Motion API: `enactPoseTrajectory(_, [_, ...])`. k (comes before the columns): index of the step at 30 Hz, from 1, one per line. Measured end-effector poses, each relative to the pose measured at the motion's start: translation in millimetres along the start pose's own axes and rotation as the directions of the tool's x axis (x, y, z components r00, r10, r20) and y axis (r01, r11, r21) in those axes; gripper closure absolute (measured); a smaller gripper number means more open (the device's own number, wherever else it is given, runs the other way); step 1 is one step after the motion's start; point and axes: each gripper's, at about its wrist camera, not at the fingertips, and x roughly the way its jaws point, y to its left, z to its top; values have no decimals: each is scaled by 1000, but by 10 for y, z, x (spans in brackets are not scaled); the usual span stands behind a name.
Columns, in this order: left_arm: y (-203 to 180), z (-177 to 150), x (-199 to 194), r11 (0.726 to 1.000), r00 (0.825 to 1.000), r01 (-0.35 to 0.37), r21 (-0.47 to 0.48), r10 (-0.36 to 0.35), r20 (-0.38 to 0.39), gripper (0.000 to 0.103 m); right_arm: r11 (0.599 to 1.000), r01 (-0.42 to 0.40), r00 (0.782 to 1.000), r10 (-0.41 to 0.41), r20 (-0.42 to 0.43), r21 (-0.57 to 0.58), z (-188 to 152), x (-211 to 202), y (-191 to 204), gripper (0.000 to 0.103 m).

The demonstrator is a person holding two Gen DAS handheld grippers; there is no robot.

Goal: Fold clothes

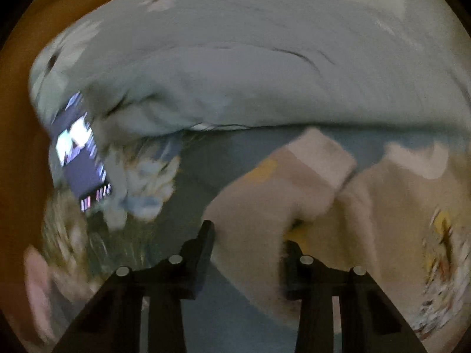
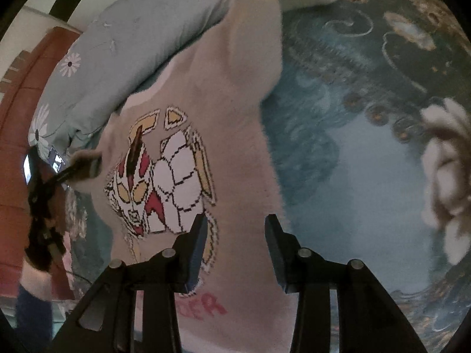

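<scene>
A beige knitted sweater (image 2: 235,117) with a helmeted cartoon figure and red letters lies spread on the bed. My right gripper (image 2: 235,226) hovers open over its lower part, with the fabric below the gap. In the blurred left wrist view, a folded beige sleeve of the sweater (image 1: 265,206) runs between the fingers of my left gripper (image 1: 248,241). It is open; fabric touches the right finger and bedsheet shows beside the left one. From the right wrist, the left gripper (image 2: 73,170) sits at the sweater's left edge against a raised cuff.
A blue-teal patterned bedsheet (image 2: 353,161) covers the bed. A grey-green duvet with daisies (image 2: 132,44) is bunched along the far side, also the duvet (image 1: 235,73). A lit screen (image 1: 79,158) lies by its edge. A brown wooden surface (image 2: 17,147) stands left. A blue sleeve (image 2: 32,309) shows lower left.
</scene>
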Motion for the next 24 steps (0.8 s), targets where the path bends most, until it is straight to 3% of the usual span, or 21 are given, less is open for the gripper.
enactPoseTrajectory(4, [327,-291,-165,984,996,72,-161,-63,59,66,1000,-4,1000,4,0,14,17,15,-17,61])
enactPoseTrajectory(6, [515,-447,-159,954,990,136,-267,-123,62,66,1000,-5,1000,5,1,20,27,16,-27,61])
enactPoseTrajectory(7, [626,-528,-125,924,983,182,-335,-172,60,66,1000,-6,1000,6,2,23,32,16,-32,61])
enactPoseTrajectory(9, [859,-705,-9,831,956,276,-483,-287,53,63,1000,-6,1000,6,4,29,42,17,-43,61])
enactPoseTrajectory(10, [925,-784,55,801,947,291,-523,-319,38,63,999,-7,1000,7,5,33,47,18,-48,61])
enactPoseTrajectory(11, [954,-841,97,789,942,294,-540,-335,22,63,999,-7,1000,7,5,36,51,20,-52,61])
enactPoseTrajectory(15, [808,-830,84,855,955,244,-459,-294,-40,62,1000,-6,1000,6,3,28,76,24,-41,61])
enactPoseTrajectory(19, [587,-611,-89,941,981,158,-298,-183,-58,61,1000,0,999,0,34,2,202,-58,0,61])
enactPoseTrajectory(20, [522,-542,-135,958,987,135,-254,-152,-47,57,1000,1,999,-1,52,-2,260,-96,4,61])
enactPoseTrajectory(24, [265,-273,-198,993,999,48,-107,-50,-15,46,996,-21,983,6,183,84,590,-340,-171,61])
